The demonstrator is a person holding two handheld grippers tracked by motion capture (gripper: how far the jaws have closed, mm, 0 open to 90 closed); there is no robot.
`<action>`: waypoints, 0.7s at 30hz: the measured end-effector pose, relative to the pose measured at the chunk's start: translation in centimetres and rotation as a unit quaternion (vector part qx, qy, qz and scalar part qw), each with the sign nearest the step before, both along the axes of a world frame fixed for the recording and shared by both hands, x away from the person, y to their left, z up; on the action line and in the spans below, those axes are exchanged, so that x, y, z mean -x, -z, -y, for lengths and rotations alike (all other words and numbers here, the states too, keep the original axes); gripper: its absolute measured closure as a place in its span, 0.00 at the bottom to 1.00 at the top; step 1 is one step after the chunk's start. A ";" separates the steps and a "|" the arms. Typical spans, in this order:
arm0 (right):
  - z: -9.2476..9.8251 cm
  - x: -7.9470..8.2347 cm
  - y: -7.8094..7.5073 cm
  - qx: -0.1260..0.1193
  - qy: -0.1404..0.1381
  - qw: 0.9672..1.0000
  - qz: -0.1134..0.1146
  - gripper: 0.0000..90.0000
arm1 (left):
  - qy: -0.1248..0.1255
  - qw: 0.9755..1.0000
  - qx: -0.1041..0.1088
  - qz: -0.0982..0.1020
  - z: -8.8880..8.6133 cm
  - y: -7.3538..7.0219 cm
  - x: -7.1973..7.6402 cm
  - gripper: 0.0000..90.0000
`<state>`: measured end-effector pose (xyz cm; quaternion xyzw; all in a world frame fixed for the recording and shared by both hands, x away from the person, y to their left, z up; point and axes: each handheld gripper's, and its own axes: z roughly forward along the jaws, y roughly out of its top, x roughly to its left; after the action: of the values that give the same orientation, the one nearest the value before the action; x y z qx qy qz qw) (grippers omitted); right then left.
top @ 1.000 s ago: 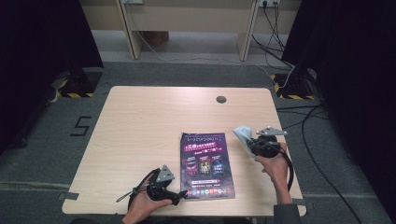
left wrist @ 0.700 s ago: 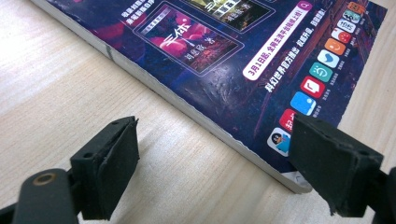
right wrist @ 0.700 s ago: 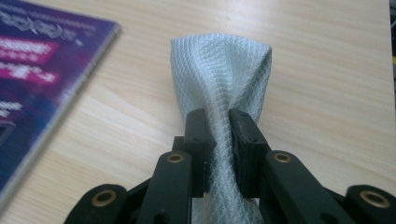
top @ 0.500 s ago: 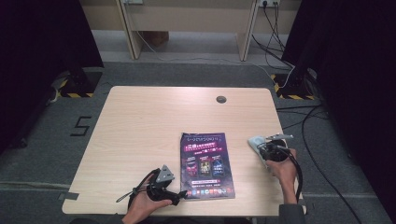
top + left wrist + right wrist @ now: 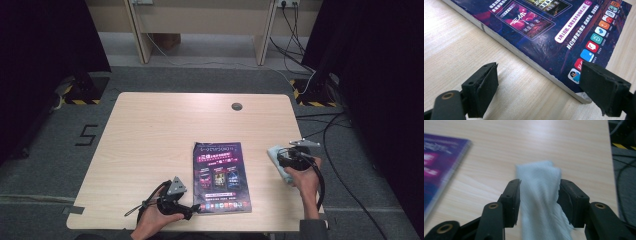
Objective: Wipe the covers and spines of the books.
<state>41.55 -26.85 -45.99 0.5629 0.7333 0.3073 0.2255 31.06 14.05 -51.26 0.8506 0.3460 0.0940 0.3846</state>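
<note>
A purple magazine [image 5: 221, 175] lies flat on the wooden table [image 5: 165, 130], near its front edge. My left gripper [image 5: 192, 209] is open at the magazine's near left corner. In the left gripper view [image 5: 539, 68] one jaw stands over bare wood and the other over the magazine's [image 5: 554, 30] corner, gripping nothing. To the right, a pale folded cloth [image 5: 276, 159] lies on the table under my right gripper [image 5: 284, 156]. Its jaws have just been opening, and in the right gripper view [image 5: 540, 187] they stand beside the cloth [image 5: 539, 202], which lies between them.
A round cable hole [image 5: 236, 106] sits near the table's far edge. The table's right edge [image 5: 610, 157] runs close beside the cloth, with cables on the floor [image 5: 345, 150] beyond it. Wide bare wood lies to the left of the magazine.
The right gripper carried the cloth a little to the right and nearer the person, then opened its jaws; the cloth now rests on the table. The left gripper stayed put.
</note>
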 end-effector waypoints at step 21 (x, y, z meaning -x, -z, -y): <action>-8.1 -0.8 2.2 -0.086 -0.133 0.986 -0.046 0.37 | -0.027 0.999 0.023 -0.008 1.2 -0.1 -2.8 0.21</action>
<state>42.34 -18.70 -48.23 0.4913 0.7819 0.3706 0.0995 33.87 12.88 -51.17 0.8326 0.3735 0.0895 0.3990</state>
